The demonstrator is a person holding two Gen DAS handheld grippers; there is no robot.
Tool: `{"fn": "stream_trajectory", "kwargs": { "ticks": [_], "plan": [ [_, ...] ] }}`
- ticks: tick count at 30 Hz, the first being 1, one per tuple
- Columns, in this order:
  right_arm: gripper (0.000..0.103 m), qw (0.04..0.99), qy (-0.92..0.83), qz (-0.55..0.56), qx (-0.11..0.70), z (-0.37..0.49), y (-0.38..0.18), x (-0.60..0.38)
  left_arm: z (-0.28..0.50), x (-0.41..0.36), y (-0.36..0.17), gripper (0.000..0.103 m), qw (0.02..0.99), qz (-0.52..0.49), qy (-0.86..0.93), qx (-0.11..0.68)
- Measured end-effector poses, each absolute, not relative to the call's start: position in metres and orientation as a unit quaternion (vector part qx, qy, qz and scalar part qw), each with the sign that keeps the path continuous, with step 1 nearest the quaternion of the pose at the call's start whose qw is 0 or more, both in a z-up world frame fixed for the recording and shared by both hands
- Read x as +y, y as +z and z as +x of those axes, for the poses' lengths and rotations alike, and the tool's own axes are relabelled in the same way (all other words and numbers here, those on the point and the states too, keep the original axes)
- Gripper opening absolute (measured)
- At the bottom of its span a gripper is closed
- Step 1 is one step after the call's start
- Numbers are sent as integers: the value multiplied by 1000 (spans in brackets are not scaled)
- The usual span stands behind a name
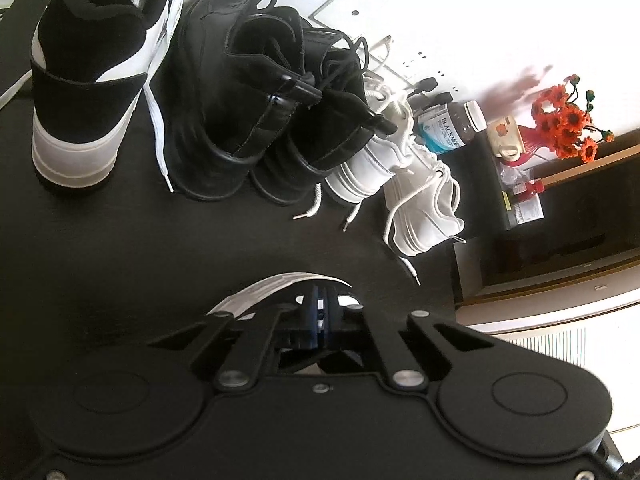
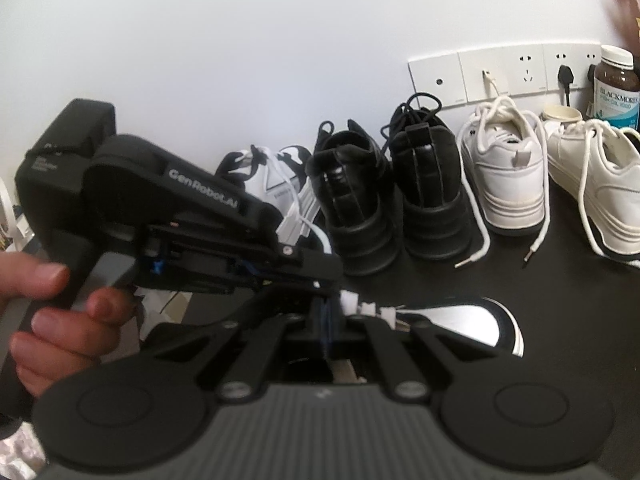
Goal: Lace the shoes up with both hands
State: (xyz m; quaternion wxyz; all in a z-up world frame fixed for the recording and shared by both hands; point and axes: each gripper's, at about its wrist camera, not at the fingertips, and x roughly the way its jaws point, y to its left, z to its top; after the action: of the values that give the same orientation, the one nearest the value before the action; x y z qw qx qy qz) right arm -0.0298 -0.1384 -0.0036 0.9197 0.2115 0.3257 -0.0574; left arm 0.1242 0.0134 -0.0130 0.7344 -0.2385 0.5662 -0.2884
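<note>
A black-and-white sneaker lies just under both grippers; its white sole edge shows in the left wrist view and its toe with white laces in the right wrist view. My left gripper has its jaws closed together over the shoe; whether lace is between them is hidden. My right gripper is closed beside the laces; a lace between its pads cannot be made out. The left gripper's body crosses the right wrist view, held by a hand.
On the black table stand the matching black-and-white sneaker, a pair of black shoes and a pair of white sneakers. A supplement bottle, a cup and orange flowers are at the right. Wall sockets are behind.
</note>
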Motion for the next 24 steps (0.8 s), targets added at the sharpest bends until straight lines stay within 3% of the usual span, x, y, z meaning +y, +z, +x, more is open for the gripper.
{"fn": "stream_trajectory", "kwargs": {
  "ticks": [7, 14, 19, 20, 22, 24],
  "plan": [
    [11, 925, -21, 230, 302, -34, 13, -162, 131, 21, -9, 0, 741, -273, -285, 543],
    [11, 891, 21, 285, 352, -6, 3, -185, 131, 26, 1, 0, 755, -263, -282, 530],
    [19, 878, 47, 291, 378, 6, -6, -181, 124, 37, 1, 1, 767, -246, -268, 528],
    [19, 877, 47, 290, 381, 8, -7, -180, 122, 39, 1, 2, 769, -243, -265, 528],
    [3, 873, 44, 291, 388, 12, -10, -181, 119, 42, 0, 2, 774, -236, -260, 527],
    [3, 871, 41, 302, 385, 12, -11, -184, 116, 43, 0, 3, 777, -228, -258, 527]
  ]
}}
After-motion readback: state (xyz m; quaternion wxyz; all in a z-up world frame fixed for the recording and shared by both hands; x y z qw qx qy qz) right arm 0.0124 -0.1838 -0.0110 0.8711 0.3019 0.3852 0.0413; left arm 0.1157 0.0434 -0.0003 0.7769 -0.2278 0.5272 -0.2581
